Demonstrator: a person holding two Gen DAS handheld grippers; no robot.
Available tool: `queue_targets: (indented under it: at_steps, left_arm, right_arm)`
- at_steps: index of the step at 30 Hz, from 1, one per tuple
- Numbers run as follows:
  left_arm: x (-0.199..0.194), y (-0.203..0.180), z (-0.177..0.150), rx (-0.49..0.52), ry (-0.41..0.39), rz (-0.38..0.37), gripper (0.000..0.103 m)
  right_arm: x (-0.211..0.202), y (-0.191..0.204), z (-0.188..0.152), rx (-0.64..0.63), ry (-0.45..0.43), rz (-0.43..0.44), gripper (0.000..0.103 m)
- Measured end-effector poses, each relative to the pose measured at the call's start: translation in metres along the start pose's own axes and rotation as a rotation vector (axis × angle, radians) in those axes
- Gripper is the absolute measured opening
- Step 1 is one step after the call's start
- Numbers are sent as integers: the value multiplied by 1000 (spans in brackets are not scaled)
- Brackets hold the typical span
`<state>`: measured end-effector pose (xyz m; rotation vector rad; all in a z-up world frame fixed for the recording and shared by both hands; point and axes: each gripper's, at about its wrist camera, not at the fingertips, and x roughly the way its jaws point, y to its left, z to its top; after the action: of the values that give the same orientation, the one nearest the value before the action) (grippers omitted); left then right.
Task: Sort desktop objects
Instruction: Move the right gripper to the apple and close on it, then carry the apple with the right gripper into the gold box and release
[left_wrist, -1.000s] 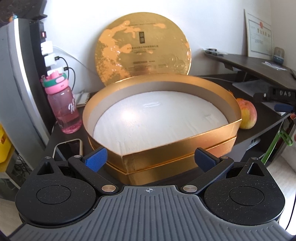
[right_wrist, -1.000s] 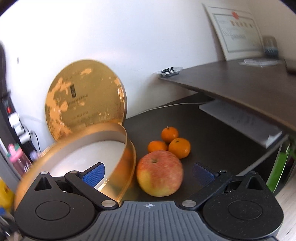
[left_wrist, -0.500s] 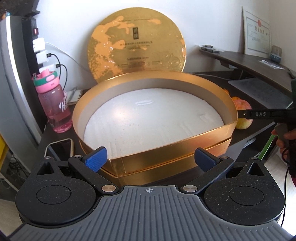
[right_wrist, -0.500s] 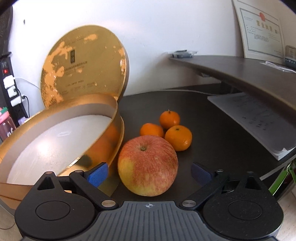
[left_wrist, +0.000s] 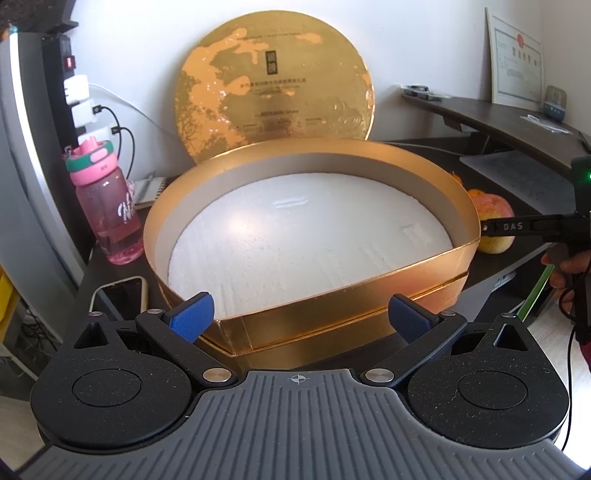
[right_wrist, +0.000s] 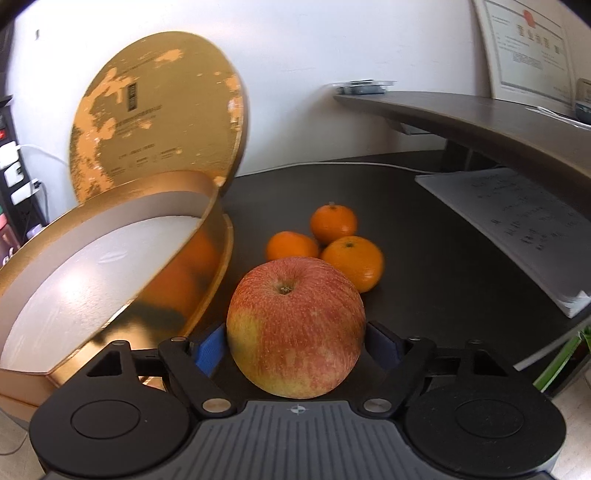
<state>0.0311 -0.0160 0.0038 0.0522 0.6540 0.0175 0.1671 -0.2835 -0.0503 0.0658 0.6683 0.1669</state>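
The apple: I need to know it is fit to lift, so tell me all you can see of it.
The apple is round, red streaked over yellow, with a yellower patch on its left flank. It looks smooth and whole. It stands upright on the dark desk, stem dimple up, beside the gold box, with three oranges behind. The right gripper has just been closing; its blue pads meet both flanks.

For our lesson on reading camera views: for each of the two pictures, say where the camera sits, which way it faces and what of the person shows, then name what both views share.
Left wrist view: sits on the left gripper, facing over the open gold box toward its lid at the wall; a hand shows at the right edge.
Right wrist view: sits on the right gripper, looking down at the apple between its fingers, with three oranges behind; no part of the person shows.
Shared: box, lid, apple.
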Motion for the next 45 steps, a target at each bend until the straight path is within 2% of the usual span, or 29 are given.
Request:
queue_targets:
  at_steps: [4,7,8,12,14,20,22,24,28,32,36,40,45]
  left_arm:
    - [0,0,0,-2,1,-2,103]
    - [0,-1,-1,1,-2,-4,103]
    - [0,0,-1,1,-2,-3,103]
    - [-1,2,-3,-1,1,-1,103]
    - [-3,3,-4,2,-4,4,103]
    - [-6,7,-7,2,-9,2,103]
    - [-9,9,-8,6,-17,-4,103]
    - [-12,11,-9,10,-29,-9,103]
    - [-17,18,-11,6,-58,-23,103]
    - [-21,29,-14,-18,-81,-44,103]
    - [-24,46,-20,-54,-93,-40,103]
    - [-26,68,-27,-93,-98,-17,103]
    - [-26,95,-38,-145,-87,10,103]
  right_arm:
    - [0,-5,2,-1,20,8,81]
    - [-1,4,2,-24,-12,-32,96]
    - [0,8,2,-36,-26,-45,96]
    - [8,20,2,-78,-24,-102,91]
    - [11,20,1,-70,-20,-119,82]
    - [12,21,1,-57,-18,-143,81]
    - [9,19,2,-16,-12,-153,81]
    - [1,16,5,33,-17,-155,81]
    - [-24,22,21,51,-42,-166,81]
    - [-53,52,43,0,-104,-128,81]
    - [-66,97,61,-75,-131,-39,81]
    - [-50,151,75,-144,-90,59,81]
    - [-9,212,83,-207,-14,127,81]
